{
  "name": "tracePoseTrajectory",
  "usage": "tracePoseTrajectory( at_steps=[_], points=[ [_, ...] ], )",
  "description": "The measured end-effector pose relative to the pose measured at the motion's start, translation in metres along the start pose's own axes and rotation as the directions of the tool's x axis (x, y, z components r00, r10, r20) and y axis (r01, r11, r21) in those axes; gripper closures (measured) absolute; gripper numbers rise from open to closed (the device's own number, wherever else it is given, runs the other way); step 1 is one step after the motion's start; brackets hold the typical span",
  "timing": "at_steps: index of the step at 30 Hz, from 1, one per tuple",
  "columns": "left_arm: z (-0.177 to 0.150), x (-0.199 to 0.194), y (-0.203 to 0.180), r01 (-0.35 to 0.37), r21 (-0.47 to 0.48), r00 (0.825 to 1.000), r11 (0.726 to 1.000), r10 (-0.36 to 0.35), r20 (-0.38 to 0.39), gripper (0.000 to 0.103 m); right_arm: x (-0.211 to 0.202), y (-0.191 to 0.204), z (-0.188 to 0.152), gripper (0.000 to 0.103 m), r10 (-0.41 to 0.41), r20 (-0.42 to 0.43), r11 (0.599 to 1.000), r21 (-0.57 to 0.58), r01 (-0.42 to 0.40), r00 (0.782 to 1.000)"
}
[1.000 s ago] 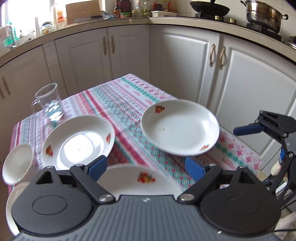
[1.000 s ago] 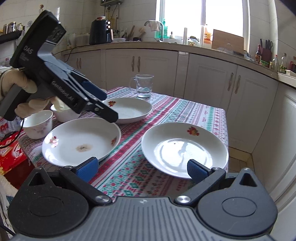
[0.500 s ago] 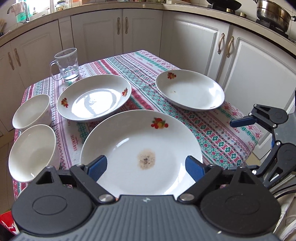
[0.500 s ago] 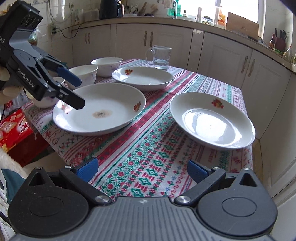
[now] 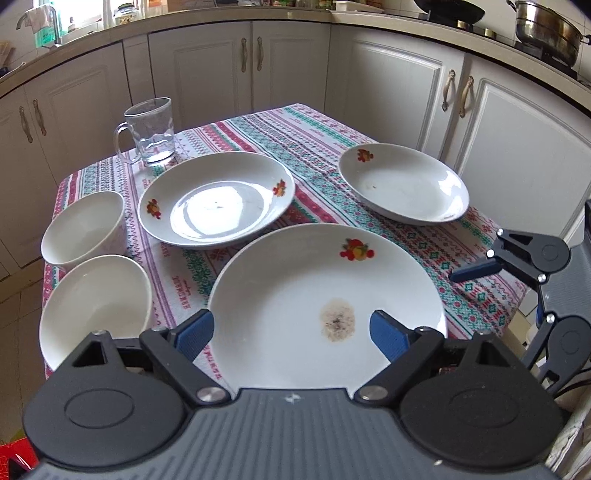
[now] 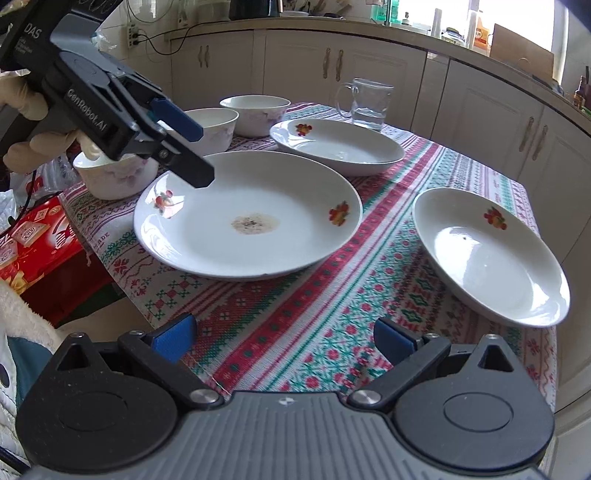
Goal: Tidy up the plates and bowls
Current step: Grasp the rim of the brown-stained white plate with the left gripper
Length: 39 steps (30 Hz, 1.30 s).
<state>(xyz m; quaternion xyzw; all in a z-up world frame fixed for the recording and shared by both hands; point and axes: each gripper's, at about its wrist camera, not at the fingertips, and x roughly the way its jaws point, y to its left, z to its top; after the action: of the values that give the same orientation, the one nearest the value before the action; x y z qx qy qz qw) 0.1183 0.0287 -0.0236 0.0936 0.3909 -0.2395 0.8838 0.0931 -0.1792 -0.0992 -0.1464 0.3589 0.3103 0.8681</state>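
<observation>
A large white plate (image 5: 325, 306) (image 6: 247, 218) with a brown stain in its middle lies nearest me on the patterned tablecloth (image 6: 295, 295). My left gripper (image 5: 291, 332) (image 6: 192, 147) hovers open just above this plate's near rim, with nothing gripped. A second plate (image 5: 216, 199) (image 6: 336, 144) lies behind it. A third plate (image 5: 402, 182) (image 6: 487, 254) sits at the table's right side. Three white bowls (image 6: 255, 112) (image 6: 210, 125) (image 6: 114, 170) stand along the left edge. My right gripper (image 6: 284, 339) stays open and empty over bare cloth near the front edge.
A glass mug (image 5: 151, 131) (image 6: 365, 103) holding a little water stands at the back of the table. A red box (image 6: 33, 240) sits low beside the table's left edge. White cabinets surround the table, and pots (image 5: 546, 26) stand on the counter behind.
Both grippers have come forward and lower toward the table. The stained plate now fills the left wrist view, and the left gripper sits over its rim.
</observation>
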Motion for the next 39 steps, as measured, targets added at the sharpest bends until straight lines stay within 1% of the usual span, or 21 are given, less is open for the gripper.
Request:
tracePoseTrajectory(
  at_steps=[4, 11, 14, 18, 23, 26, 29, 32, 33, 34, 37, 39],
  points=[
    [0.003, 0.001, 0.013, 0.001, -0.019, 1.0, 1.0, -0.001, 0.007, 0.012, 0.008, 0.004, 0.005, 0.0, 0.012, -0.005, 1.0, 0.006, -0.012, 1.0],
    [0.008, 0.01, 0.025, 0.02, -0.023, 1.0, 1.0, -0.021, -0.009, 0.012, 0.019, 0.008, 0.013, 0.0, 0.041, -0.003, 0.999, 0.016, -0.041, 0.999],
    [0.011, 0.016, 0.028, 0.035, -0.026, 0.999, 0.999, -0.036, -0.026, 0.012, 0.022, 0.012, 0.014, 0.0, 0.049, 0.005, 0.999, 0.01, -0.049, 0.999],
    [0.015, 0.025, 0.031, 0.035, -0.022, 0.998, 0.999, -0.036, -0.049, 0.012, 0.025, 0.02, 0.017, 0.0, 0.069, 0.009, 0.998, -0.016, -0.069, 0.998],
    [0.022, 0.036, 0.032, 0.059, -0.023, 0.995, 0.998, -0.061, -0.08, 0.012, 0.028, 0.025, 0.017, 0.0, 0.085, 0.035, 0.996, -0.034, -0.084, 0.996],
    [0.027, 0.044, 0.031, 0.059, -0.01, 0.992, 0.998, -0.06, -0.108, 0.012, 0.027, 0.024, 0.013, 0.0, 0.091, 0.062, 0.995, -0.039, -0.089, 0.994],
    [0.032, 0.053, 0.032, 0.071, -0.014, 0.988, 0.997, -0.072, -0.138, 0.014, 0.027, 0.023, 0.01, 0.0, 0.095, 0.09, 0.995, -0.041, -0.091, 0.991],
    [0.035, 0.061, 0.035, 0.084, -0.021, 0.983, 0.996, -0.086, -0.165, 0.015, 0.026, 0.024, 0.01, 0.0, 0.093, 0.095, 0.995, -0.039, -0.09, 0.991],
    [0.037, 0.064, 0.036, 0.088, -0.02, 0.98, 0.996, -0.09, -0.176, 0.017, 0.026, 0.024, 0.011, 0.0, 0.093, 0.091, 0.995, -0.038, -0.089, 0.992],
    [0.038, 0.066, 0.036, 0.09, -0.022, 0.978, 0.996, -0.093, -0.186, 0.021, 0.027, 0.024, 0.011, 0.0, 0.092, 0.088, 0.995, -0.037, -0.089, 0.992],
    [0.041, 0.073, 0.038, 0.11, -0.035, 0.97, 0.993, -0.115, -0.212, 0.024, 0.027, 0.024, 0.011, 0.0, 0.087, 0.095, 0.996, -0.032, -0.084, 0.992],
    [0.044, 0.076, 0.036, 0.125, -0.028, 0.966, 0.992, -0.128, -0.226, 0.026, 0.027, 0.024, 0.01, 0.0, 0.082, 0.101, 0.996, -0.025, -0.08, 0.991]
  ],
)
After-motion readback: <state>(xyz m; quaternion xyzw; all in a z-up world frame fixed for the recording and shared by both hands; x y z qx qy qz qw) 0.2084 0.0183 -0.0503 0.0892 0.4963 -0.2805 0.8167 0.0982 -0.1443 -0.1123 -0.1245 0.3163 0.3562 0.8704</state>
